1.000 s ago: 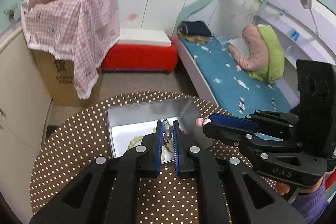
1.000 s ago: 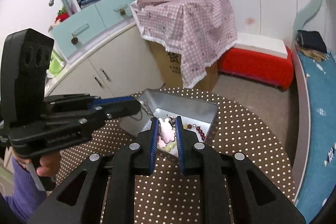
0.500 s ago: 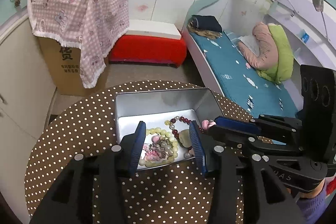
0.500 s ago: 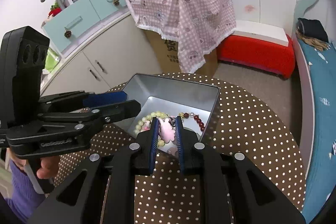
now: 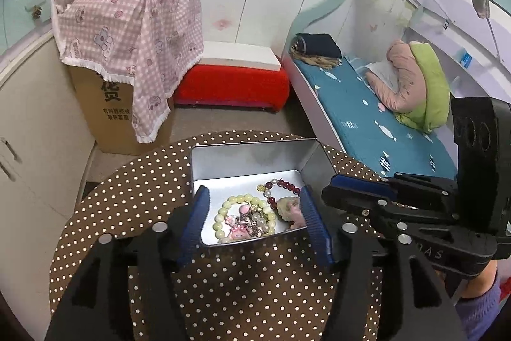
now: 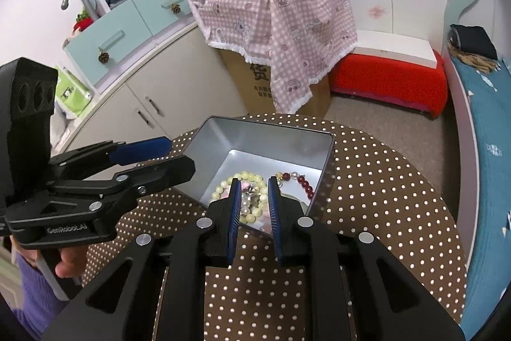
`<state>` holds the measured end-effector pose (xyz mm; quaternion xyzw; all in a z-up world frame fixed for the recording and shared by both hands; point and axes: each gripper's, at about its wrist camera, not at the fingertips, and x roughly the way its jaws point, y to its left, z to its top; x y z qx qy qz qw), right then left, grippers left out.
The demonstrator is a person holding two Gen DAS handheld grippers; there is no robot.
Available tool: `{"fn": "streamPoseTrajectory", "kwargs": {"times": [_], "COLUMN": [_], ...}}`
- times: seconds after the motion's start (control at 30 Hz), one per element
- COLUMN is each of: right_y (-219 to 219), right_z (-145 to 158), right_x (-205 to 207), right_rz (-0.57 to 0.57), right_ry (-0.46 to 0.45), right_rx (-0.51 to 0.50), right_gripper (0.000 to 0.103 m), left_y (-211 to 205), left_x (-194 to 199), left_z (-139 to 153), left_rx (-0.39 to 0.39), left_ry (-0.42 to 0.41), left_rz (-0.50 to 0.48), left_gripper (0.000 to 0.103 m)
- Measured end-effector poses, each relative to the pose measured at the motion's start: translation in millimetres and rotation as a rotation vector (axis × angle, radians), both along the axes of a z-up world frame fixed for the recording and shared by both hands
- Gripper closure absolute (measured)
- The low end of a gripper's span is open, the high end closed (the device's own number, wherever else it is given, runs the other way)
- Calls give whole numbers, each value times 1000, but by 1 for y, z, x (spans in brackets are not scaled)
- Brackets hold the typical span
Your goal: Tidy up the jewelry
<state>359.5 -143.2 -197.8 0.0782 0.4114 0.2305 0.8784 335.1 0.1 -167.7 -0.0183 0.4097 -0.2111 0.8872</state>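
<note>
An open silver tin (image 5: 249, 158) (image 6: 255, 136) stands on the round brown polka-dot table (image 5: 239, 293). In it lie a cream bead bracelet (image 5: 242, 200) (image 6: 223, 184), a dark red bead string (image 5: 287, 184) (image 6: 303, 182), a tangle of pink and silver charms (image 5: 242, 222) and a pink charm (image 5: 297, 214). My left gripper (image 5: 254, 197) (image 6: 182, 155) hovers over the tin's near edge, its jaws opening wide and holding nothing. My right gripper (image 6: 254, 184) (image 5: 327, 190) hangs over the tin's right side. Its pads stand narrowly apart, and only beads in the tin show through the gap.
A cardboard box under a pink checked cloth (image 5: 127, 31) and a red bench (image 5: 233, 85) stand beyond the table. A bed (image 5: 367, 117) runs along the right, cabinets (image 6: 159, 95) along the left. Hands in purple sleeves (image 6: 70, 264) (image 5: 479, 283) hold the grippers.
The left jaws went from shut on a beaded silver piece to wide open, and that piece now lies in the tin. The pink charm has left the right pads.
</note>
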Motion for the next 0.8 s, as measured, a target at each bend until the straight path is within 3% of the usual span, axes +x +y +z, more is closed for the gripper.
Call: {"fn": "streamPoseTrajectory", "kwargs": {"times": [0.13,0.2,0.4,0.47,0.8], "right_y": [-4,-7,-8,-5,17], "right_z": [16,31,79,94,155], "right_x": [-17,-34,-93,-115,-227], "right_rz": [-23,-53,-105,-120,-191], "right_ry": [-41,-91,-231,-281,-485], "right_rx": [-8,-31,-59,-85,-195], "right_gripper": [81,65,46,41,29], "left_y": [7,12,30,35,37], "left_x": [-16,-29,-72,-91,-188], "left_z": [13,23,50,61,111], "left_rx": [16,24,13,4,-28], "left_ry": [-59,-97,-170,-197,-372], "left_rz": [37,63,139,164,186], "left_gripper": [29,26,24,18,7]}}
